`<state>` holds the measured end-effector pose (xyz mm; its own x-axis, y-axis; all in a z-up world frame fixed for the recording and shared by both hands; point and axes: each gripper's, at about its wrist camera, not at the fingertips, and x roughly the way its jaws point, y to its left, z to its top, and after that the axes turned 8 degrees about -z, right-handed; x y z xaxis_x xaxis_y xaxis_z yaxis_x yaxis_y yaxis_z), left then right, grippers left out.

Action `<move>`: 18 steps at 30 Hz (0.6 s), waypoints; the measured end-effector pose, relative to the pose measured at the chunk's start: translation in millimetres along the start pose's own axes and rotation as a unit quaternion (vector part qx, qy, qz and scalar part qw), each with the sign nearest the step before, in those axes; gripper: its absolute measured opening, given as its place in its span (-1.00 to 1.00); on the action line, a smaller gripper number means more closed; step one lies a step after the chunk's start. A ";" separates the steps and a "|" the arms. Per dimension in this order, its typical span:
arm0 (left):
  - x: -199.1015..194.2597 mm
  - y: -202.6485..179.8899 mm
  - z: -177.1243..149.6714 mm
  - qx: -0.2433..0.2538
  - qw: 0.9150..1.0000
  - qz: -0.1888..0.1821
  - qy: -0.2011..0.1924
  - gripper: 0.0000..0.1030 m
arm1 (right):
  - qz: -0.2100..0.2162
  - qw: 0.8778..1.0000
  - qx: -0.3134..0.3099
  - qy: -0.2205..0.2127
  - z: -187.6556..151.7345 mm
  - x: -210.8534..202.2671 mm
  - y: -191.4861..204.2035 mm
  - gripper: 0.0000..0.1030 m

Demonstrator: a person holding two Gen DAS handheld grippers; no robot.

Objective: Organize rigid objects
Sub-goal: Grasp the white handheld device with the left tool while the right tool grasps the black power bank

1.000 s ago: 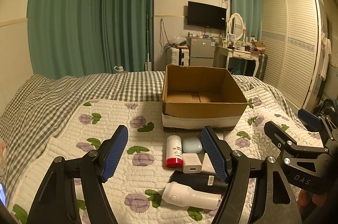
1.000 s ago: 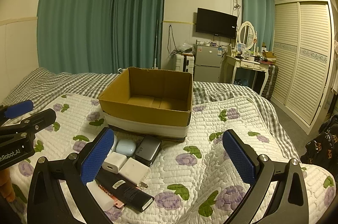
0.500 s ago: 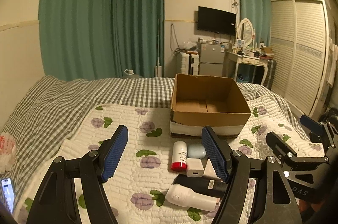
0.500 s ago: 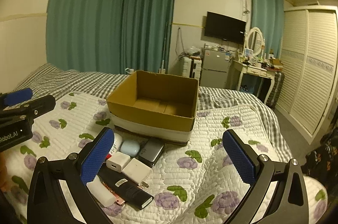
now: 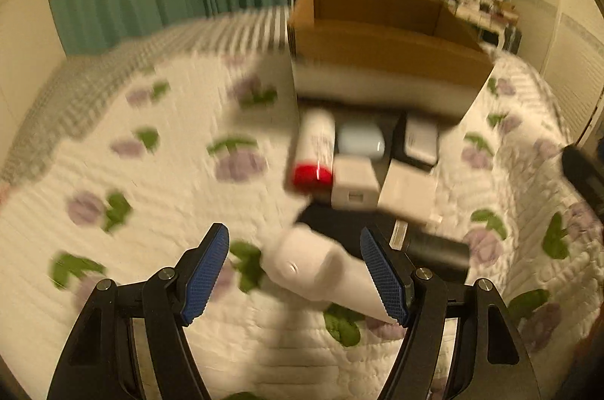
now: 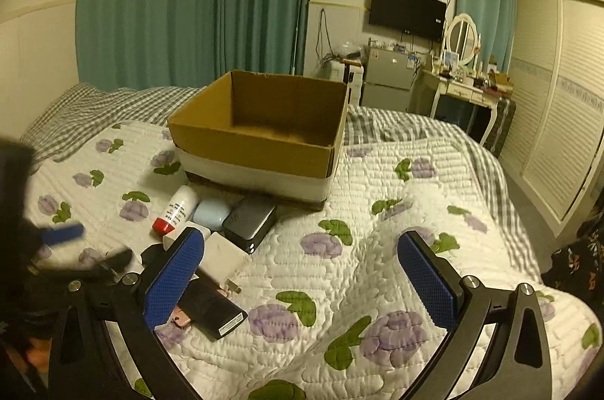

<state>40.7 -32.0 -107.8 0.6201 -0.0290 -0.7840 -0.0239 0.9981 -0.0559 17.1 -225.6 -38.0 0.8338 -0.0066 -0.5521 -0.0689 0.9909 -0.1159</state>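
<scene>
An open cardboard box (image 6: 260, 135) stands on the quilted bed; it also shows blurred in the left wrist view (image 5: 381, 45). In front of it lie a white tube with a red cap (image 5: 315, 154), a pale blue case (image 5: 360, 143), a white charger (image 5: 355, 186), a grey power bank (image 6: 249, 220), a black flat device (image 6: 209, 305) and a white bottle (image 5: 321, 271). My left gripper (image 5: 294, 273) is open, low over the white bottle, its pads on either side. My right gripper (image 6: 300, 281) is open and empty above the quilt.
The bed has a floral quilt (image 6: 377, 249) and a checked blanket (image 6: 94, 109) behind. Green curtains, a wardrobe (image 6: 558, 120) and a dressing table (image 6: 464, 86) stand beyond the bed. The left gripper appears blurred at the left edge of the right wrist view (image 6: 60, 237).
My left gripper has dropped forward and down toward the white bottle, with motion blur. My right gripper has lowered a little and stays open.
</scene>
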 end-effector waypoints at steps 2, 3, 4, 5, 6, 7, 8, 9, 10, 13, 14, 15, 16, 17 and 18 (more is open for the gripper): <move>13.7 1.7 -4.8 -0.014 1.000 0.003 0.024 0.46 | 0.004 1.000 0.001 0.006 -1.6 3.7 0.4 1.00; 18.9 3.6 -6.0 -0.021 0.999 0.006 0.032 0.46 | 0.007 1.000 0.001 0.009 -2.2 5.7 0.4 1.00; 26.2 7.2 -7.1 -0.035 0.998 0.010 0.044 0.46 | 0.009 1.000 0.001 0.011 -3.5 8.0 1.0 1.00; 31.6 10.1 -7.3 -0.046 0.997 0.012 0.056 0.46 | 0.010 1.000 0.000 0.014 -3.8 9.8 2.2 1.00; 39.5 13.8 -8.4 -0.064 0.995 0.012 0.070 0.46 | 0.011 1.000 -0.002 0.016 -4.2 11.1 3.2 1.00; 47.8 17.9 -9.8 -0.083 0.993 0.008 0.084 0.46 | 0.011 1.000 -0.005 0.017 -3.9 11.4 5.6 1.00; 52.6 19.6 -10.8 -0.090 0.992 0.010 0.089 0.46 | 0.011 1.000 -0.008 0.018 -4.0 12.1 7.4 1.00; 52.4 19.2 -10.5 -0.089 0.992 0.012 0.090 0.46 | 0.011 1.000 -0.010 0.019 -4.2 12.5 8.3 1.00; 50.6 17.6 -11.0 -0.085 0.992 0.013 0.090 0.46 | 0.010 1.000 -0.012 0.019 -4.4 12.7 9.0 1.00; 45.6 16.3 -14.3 -0.079 0.992 -0.013 0.097 0.40 | 0.004 1.000 -0.016 0.019 -4.5 13.1 11.6 1.00; 42.1 14.0 -14.5 -0.075 0.992 -0.022 0.099 0.40 | 0.003 1.000 -0.019 0.018 -4.7 13.1 12.7 1.00; 38.8 12.9 -15.4 -0.069 0.992 -0.033 0.098 0.34 | 0.001 1.000 -0.023 0.016 -4.8 12.3 14.3 1.00; 33.5 12.4 -16.4 -0.067 0.992 -0.047 0.096 0.13 | 0.001 1.000 -0.026 0.015 -4.8 11.4 15.2 1.00; 30.1 12.0 -18.0 -0.067 0.991 -0.060 0.098 0.13 | 0.003 0.999 -0.030 0.013 -4.6 10.0 16.7 1.00; 25.0 12.1 -18.5 -0.070 0.990 -0.076 0.098 0.11 | 0.006 0.999 -0.032 0.011 -4.8 9.5 17.6 1.00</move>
<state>41.5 -21.7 -139.5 0.4613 -0.2027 -0.8638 -0.0579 0.9646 -0.2572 21.2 -208.9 -49.2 0.8203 0.0017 -0.5719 -0.1141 0.9804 -0.1608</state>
